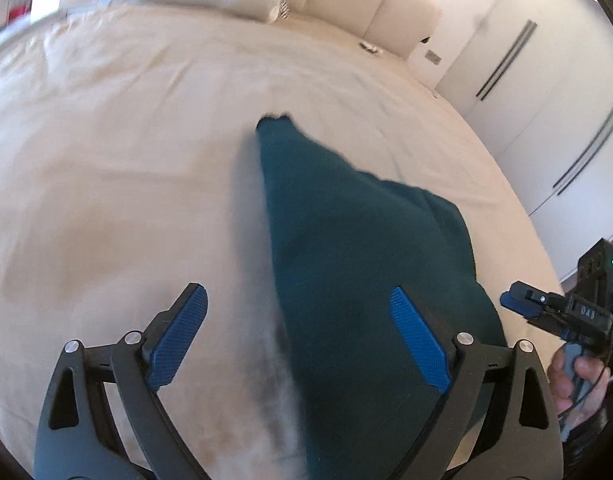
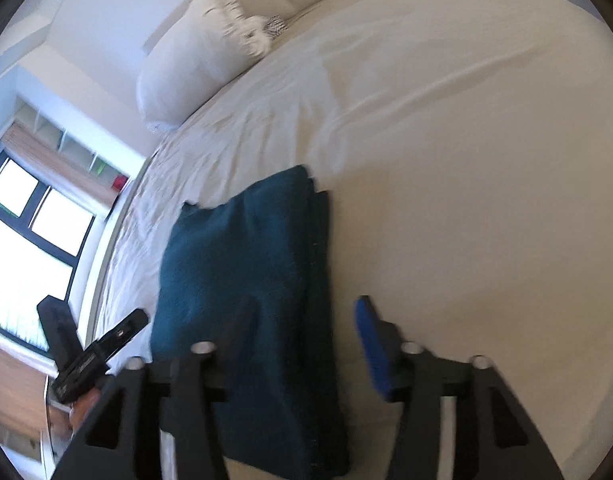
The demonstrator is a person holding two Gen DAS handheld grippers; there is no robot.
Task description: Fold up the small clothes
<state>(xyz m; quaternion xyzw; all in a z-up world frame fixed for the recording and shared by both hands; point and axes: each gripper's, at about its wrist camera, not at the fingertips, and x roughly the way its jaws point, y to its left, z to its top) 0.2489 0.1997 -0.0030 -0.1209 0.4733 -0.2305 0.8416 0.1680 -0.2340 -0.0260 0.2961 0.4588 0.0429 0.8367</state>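
A dark teal cloth point(image 1: 358, 248) lies on the cream bedsheet point(image 1: 126, 140), folded into stacked layers; in the right wrist view its layered edges point(image 2: 318, 240) run along the side facing the open expanse of the bed.

The left gripper point(image 1: 298, 336) is released, its blue pads point(image 1: 178, 336) spread wide, one pad over bare sheet and the other over the cloth (whether either touches the fabric cannot be told). It holds nothing.

The right gripper point(image 2: 290, 344) also stands spread, gripping nothing. One blue pad point(image 2: 370, 344) sits over the sheet just beside the cloth's edge; the other finger is dark against the cloth and its pad is not legible. In the left wrist view this gripper point(image 1: 518, 304) appears near the cloth's right side, with the person's hand point(image 1: 578, 380) on its handle.

A white pillow point(image 2: 186, 60) rests at the head of the bed, well apart from the cloth. White cupboard doors point(image 1: 546, 80) with long dark handles stand beyond the bed. A window point(image 2: 26, 220) with a dark frame shows in the right wrist view.
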